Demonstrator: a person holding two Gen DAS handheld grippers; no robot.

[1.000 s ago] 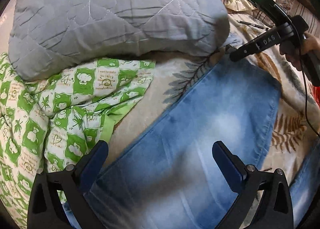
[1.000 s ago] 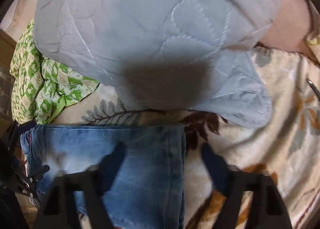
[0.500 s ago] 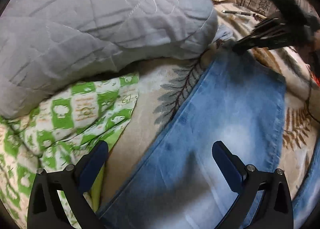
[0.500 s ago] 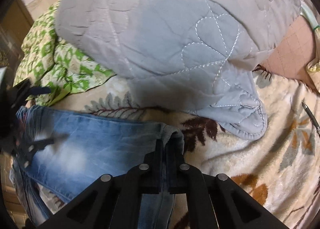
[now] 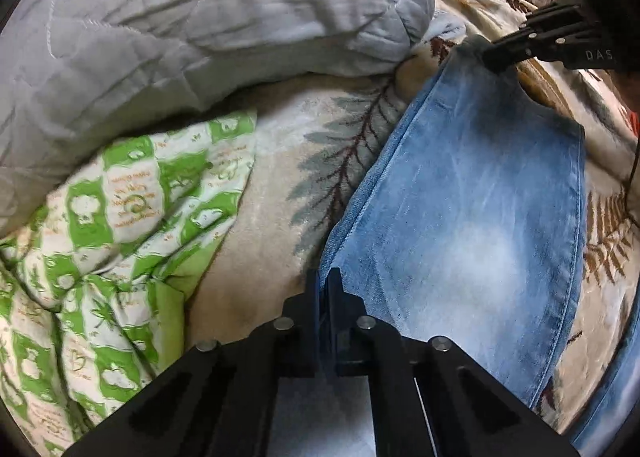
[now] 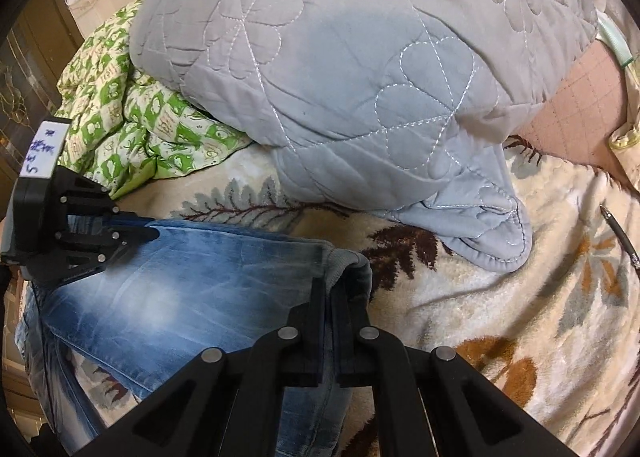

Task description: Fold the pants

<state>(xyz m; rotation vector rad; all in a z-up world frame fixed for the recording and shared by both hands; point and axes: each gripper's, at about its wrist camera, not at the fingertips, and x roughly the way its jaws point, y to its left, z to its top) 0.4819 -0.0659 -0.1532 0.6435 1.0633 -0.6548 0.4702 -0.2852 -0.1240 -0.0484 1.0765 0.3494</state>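
In the left wrist view, a green-and-white patterned cloth (image 5: pixel 120 241) fills the lower left of the frame, with a grey quilted comforter (image 5: pixel 192 25) heaped across the upper left and centre. At the bottom centre the left gripper (image 5: pixel 323 289), wide open a second ago, is now pinched shut on the near left edge of the pants (image 5: pixel 472 217), faded blue jeans lying flat on a cream blanket with a fern print (image 5: pixel 280 161) that covers the bed. At the upper right of that frame the right gripper (image 5: pixel 494 55) is closed on the far hem corner, having clamped half a second before. Both ends of one long edge are therefore held, so the lift and fold can likely begin. In the right wrist view, the left gripper (image 6: pixel 154 234) shows at the left middle on the denim, the pants (image 6: pixel 192 289) span the lower left, and the right gripper (image 6: pixel 326 289) at the bottom centre grips the bunched hem. The comforter's (image 6: pixel 360 77) lower edge sits close above the hem, so little room lies that way; open blanket (image 6: pixel 500 317) stretches to the lower right, with a pen (image 6: pixel 618 235) near the right edge.
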